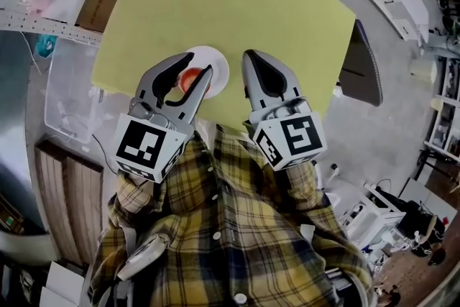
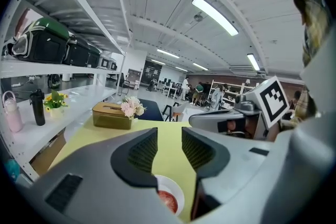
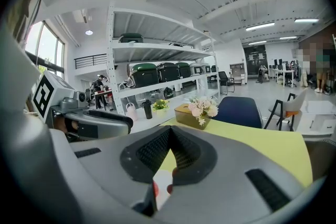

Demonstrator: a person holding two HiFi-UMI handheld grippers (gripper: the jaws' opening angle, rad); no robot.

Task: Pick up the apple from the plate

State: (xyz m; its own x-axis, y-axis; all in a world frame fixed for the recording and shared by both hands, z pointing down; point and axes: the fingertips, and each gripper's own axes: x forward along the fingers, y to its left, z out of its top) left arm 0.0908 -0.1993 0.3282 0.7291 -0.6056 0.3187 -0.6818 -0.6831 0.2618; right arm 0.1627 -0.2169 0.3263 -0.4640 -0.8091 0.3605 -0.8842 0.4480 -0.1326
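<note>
In the head view, the left gripper (image 1: 199, 62) holds its jaws partly open on either side of the apple (image 1: 188, 78). The apple lies between them, back from the tips, on the white plate (image 1: 215, 61) on the yellow-green tabletop (image 1: 273, 3). The right gripper (image 1: 250, 54) has its jaws closed to a point just beside the plate's edge, with nothing in them.

In the left gripper view, the jaws of the left gripper (image 2: 169, 136) stand apart with a narrow gap. The apple (image 2: 168, 201) shows low in that gap on the plate (image 2: 177, 189), and neither pad presses on it. Beyond the tips lies the tabletop (image 2: 169, 160), and at its far end a box (image 2: 112, 115) with pale flowers (image 2: 131, 107).

In the right gripper view, the jaws of the right gripper (image 3: 170, 131) meet at the tips and grip nothing. Below the tips, a slice of the plate (image 3: 164, 186) and a sliver of the apple (image 3: 156, 189) peep through.
</note>
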